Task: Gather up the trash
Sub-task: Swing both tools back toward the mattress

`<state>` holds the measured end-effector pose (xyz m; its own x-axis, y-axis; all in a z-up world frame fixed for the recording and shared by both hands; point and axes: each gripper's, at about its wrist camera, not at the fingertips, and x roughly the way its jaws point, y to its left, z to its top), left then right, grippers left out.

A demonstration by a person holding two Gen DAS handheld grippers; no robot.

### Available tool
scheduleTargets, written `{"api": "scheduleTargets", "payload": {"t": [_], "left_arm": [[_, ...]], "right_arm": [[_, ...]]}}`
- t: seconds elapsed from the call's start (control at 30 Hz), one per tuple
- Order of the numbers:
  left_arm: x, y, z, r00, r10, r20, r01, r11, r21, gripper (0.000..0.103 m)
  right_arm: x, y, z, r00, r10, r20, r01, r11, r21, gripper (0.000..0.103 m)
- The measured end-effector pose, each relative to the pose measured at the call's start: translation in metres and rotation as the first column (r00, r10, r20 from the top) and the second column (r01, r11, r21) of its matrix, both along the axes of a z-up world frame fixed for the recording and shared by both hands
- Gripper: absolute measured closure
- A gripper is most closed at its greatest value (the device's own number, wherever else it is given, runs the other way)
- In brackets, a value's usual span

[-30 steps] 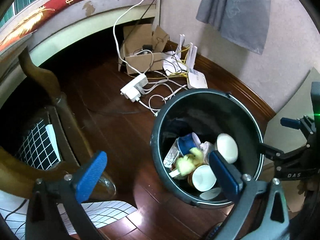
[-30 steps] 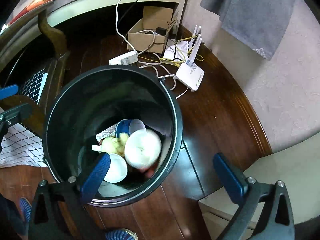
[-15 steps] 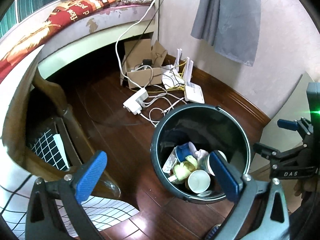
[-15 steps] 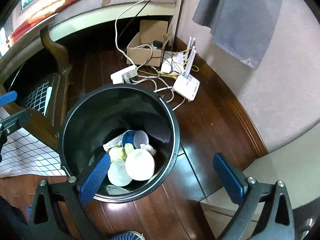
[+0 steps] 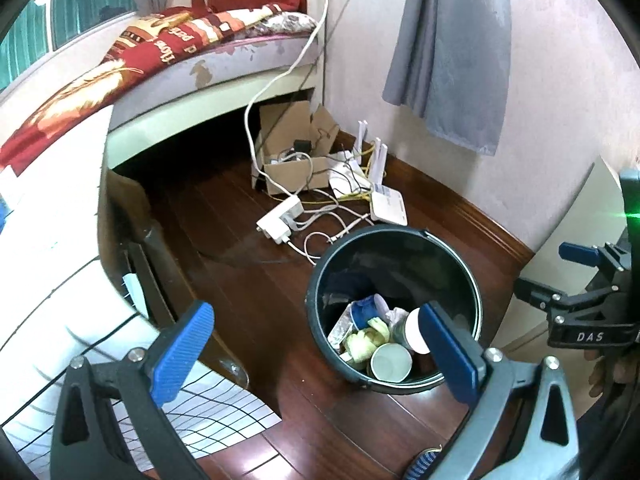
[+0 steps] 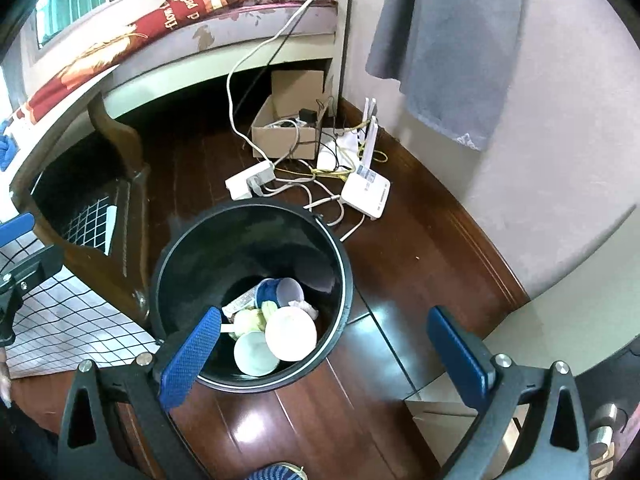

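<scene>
left fingers (image 5: 316,344): spread wide, nothing between them. hanging well above the floor, with the right blue pad overlapping the bin's near rim in view.
right fingers (image 6: 328,348): also apart and empty. left pad sits over the bin's near rim in view, right pad over bare floor.
read on that: both empty above the bin, so i judge the last drop is done and no piece is in hand.
trash (image 6: 276,328): in the bottom of the bin. two white paper cups mouth-up, a blue cup on its side, yellowish scraps, crumpled paper and a wrapper, all piled toward the near wall.
bin (image 6: 344,280): black, round, upright on the wooden floor (image 6: 400,248), just beside the dark wooden furniture leg (image 6: 128,184). open top makes it an easy drop target.
nearby clutter: power strip (image 6: 250,178), white router (image 6: 366,194) and cables just beyond the bin's far rim, cardboard box (image 6: 286,136) behind them by the bed (image 6: 168,20). these look wired up, not trash.
worktop: white edge at left of left view, grid-pattern sheet (image 5: 200,404) hanging below it.
next, as a guess: look for more loose trash, since none is visible on the floor here.
</scene>
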<state>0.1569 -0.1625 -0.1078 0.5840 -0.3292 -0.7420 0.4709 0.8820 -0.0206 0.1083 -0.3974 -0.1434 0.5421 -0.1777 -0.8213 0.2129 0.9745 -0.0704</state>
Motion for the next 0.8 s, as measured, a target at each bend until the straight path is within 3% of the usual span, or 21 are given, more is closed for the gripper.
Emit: {"api": "scheduleTargets", "payload": {"t": [0.23, 0.47, 0.63, 0.8], "left_arm": [[-0.013, 0.028, 0.027, 0.997, 0.06, 0.051, -0.059, 0.998, -0.024, 0.001], [-0.018, 0.082, 0.052, 0.982, 0.166, 0.094, -0.162, 0.985, -0.051, 0.001], [-0.021, 0.129, 0.063, 0.955, 0.265, 0.133, -0.259, 0.964, -0.061, 0.001], [-0.022, 0.188, 0.07, 0.912, 0.381, 0.153, -0.372, 0.924, -0.083, 0.001]], "right_arm": [[-0.002, 0.02, 0.022, 0.998, 0.021, 0.067, -0.021, 1.0, 0.001, 0.0], [0.008, 0.056, 0.039, 0.989, 0.084, 0.122, -0.086, 0.996, 0.014, 0.0], [0.022, 0.104, 0.058, 0.966, 0.185, 0.178, -0.19, 0.982, 0.011, 0.0], [0.035, 0.167, 0.079, 0.912, 0.315, 0.264, -0.326, 0.945, 0.001, 0.0]]}}
